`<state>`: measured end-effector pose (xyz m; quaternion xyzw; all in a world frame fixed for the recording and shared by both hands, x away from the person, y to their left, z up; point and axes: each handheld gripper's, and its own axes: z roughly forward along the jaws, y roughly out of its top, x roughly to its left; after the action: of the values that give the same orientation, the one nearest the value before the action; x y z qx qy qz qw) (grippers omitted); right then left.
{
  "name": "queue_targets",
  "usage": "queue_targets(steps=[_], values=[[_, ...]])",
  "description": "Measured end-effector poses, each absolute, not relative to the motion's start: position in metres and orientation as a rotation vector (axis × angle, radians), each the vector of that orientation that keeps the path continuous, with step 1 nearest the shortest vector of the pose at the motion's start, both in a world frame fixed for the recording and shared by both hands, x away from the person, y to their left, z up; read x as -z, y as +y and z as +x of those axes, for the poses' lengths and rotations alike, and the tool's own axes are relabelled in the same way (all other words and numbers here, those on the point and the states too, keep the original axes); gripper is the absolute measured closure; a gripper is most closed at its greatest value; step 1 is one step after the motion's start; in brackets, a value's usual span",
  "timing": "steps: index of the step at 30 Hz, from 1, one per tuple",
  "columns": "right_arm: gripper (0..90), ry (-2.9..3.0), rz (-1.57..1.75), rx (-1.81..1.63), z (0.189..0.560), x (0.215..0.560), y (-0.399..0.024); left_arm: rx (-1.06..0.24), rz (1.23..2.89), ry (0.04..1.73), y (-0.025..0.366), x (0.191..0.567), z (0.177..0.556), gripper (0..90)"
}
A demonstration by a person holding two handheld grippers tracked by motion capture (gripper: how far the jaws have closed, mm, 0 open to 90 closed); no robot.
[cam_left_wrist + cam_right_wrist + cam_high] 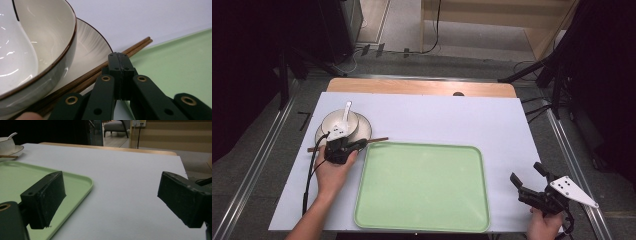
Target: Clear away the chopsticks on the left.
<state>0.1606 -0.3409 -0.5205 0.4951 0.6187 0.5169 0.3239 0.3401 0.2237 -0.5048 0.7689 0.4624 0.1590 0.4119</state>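
Note:
A cream bowl [337, 122] [50, 37] with a white spoon [346, 113] [15, 55] in it stands on a plate [363, 131] [87, 42] at the left. Two brown chopsticks [378, 140] [138, 45] lie across the plate's near rim toward the green tray [422, 185] [180, 65]. My left gripper [363, 144] [119, 58] is shut, its tips right over the chopsticks; I see nothing between the pads. My right gripper [526, 172] [112, 197] stands open and empty over the mat, right of the tray [20, 177].
A white mat [437, 120] covers the table, with a strip of wood [412, 86] bare at the far edge. The tray fills the near middle. Metal rails run along both sides, and dark stand legs [537, 67] reach in at the far right.

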Motion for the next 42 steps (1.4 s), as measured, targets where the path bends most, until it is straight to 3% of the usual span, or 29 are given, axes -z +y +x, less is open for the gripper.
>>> queue_targets(steps=[9, 16, 24, 27, 35, 42], values=[[7.6, 1.636, 1.298, -1.348, 0.161, 0.521, -0.339, -0.488, 1.939, 1.219, 0.213, 0.511, 0.352, 90.0], [7.6, 1.643, 1.299, -1.344, 0.161, 0.521, -0.339, -0.463, 1.939, 1.224, 0.218, 0.507, 0.353, 90.0], [7.6, 1.640, 1.301, -1.347, 0.161, 0.521, -0.341, -0.351, 1.988, 1.129, 0.243, 0.481, 0.333, 74.7], [7.6, 1.643, 1.297, -1.349, 0.161, 0.521, -0.340, -0.293, 2.029, 1.096, 0.257, 0.476, 0.329, 76.9], [7.6, 1.645, 1.296, -1.349, 0.161, 0.521, -0.339, -0.322, 2.067, 1.113, 0.291, 0.470, 0.324, 80.5], [7.6, 1.651, 1.299, -1.347, 0.163, 0.521, -0.338, -0.340, 2.108, 1.126, 0.297, 0.475, 0.326, 80.7]])
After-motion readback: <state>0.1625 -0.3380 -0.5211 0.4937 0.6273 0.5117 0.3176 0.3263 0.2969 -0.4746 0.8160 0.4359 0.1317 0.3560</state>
